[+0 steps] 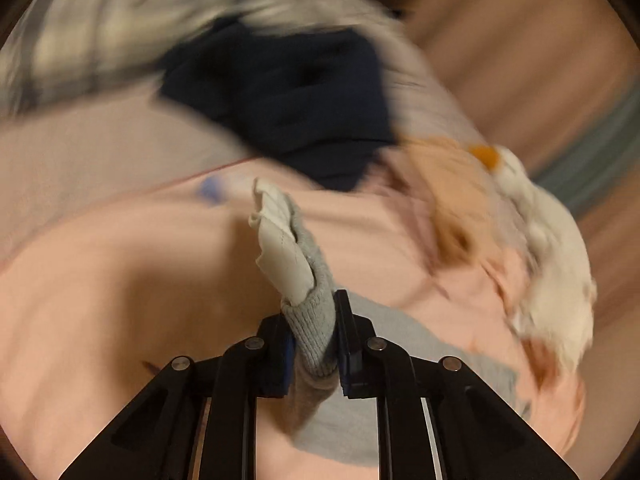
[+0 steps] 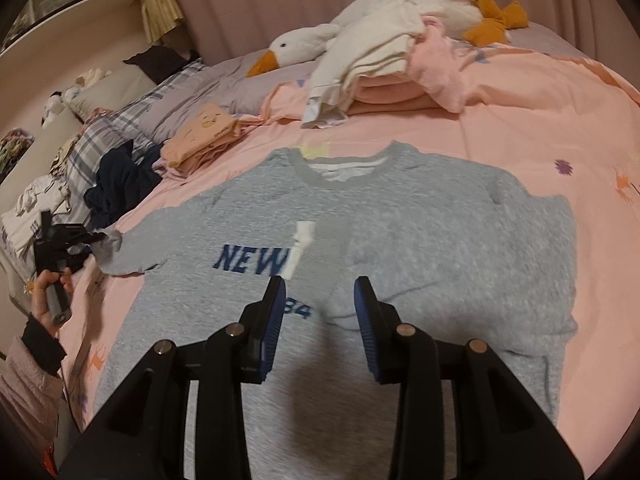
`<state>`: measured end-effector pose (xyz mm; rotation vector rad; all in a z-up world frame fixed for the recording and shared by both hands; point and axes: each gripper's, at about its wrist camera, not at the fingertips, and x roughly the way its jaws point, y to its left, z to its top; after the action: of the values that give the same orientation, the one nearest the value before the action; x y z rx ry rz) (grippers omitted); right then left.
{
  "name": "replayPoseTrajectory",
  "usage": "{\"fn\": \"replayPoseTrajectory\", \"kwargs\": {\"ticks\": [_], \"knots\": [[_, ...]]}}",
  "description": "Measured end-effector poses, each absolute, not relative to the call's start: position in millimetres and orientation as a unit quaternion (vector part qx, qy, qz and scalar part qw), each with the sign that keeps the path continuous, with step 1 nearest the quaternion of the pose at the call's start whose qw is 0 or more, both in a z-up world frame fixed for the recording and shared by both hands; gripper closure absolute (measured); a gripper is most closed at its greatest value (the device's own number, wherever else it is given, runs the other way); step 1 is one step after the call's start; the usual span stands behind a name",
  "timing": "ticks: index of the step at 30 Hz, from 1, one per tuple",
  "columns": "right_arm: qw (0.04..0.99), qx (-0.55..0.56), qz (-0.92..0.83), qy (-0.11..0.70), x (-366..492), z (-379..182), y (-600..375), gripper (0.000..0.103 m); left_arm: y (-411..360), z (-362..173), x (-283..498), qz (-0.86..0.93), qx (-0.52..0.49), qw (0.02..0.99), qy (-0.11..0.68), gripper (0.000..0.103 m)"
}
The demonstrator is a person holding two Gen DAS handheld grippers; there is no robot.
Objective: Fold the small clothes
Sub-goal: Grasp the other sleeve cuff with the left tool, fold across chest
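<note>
Sweater, grey, soft and light, lies flat on the pink bed; the left gripper has its jaws pinched on the left cuff, a good hold, while the right gripper hovers part-open, empty.

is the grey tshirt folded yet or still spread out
Mostly spread: the grey t-shirt lies face up on the pink bedsheet, one side already turned inward, while the left gripper pinches its other sleeve.

Grey tee, blue "NEW" print, flat face-up on pink bedsheet, collar at 12 o'clock.
</note>
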<state>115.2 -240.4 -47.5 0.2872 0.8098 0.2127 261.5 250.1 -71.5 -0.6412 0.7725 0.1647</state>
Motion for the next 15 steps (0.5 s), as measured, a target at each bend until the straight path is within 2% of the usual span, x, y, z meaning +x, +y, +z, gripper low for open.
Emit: {"fn": "replayPoseTrajectory", "kwargs": {"ticks": [5, 8, 13, 15], "knots": [[0.903, 0.158, 0.093, 0.389, 104.6, -50.0, -253.3, 0.066, 149.1, -24.0, 255.4, -0.031, -0.201, 0.912, 0.357, 0.088], [0.902, 0.165, 0.094, 0.388, 98.1, -50.6, -257.2, 0.066, 93.5, -12.9, 254.7, -0.078, -0.148, 0.919, 0.356, 0.088], [0.901, 0.169, 0.091, 0.388, 88.5, -54.5, -262.6, 0.066, 3.0, -30.2, 258.0, -0.124, -0.056, 0.915, 0.379, 0.088], [0.900, 0.174, 0.089, 0.391, 86.1, -57.6, -265.7, 0.065, -37.7, -51.1, 259.2, -0.127, 0.012, 0.907, 0.400, 0.088]]}}
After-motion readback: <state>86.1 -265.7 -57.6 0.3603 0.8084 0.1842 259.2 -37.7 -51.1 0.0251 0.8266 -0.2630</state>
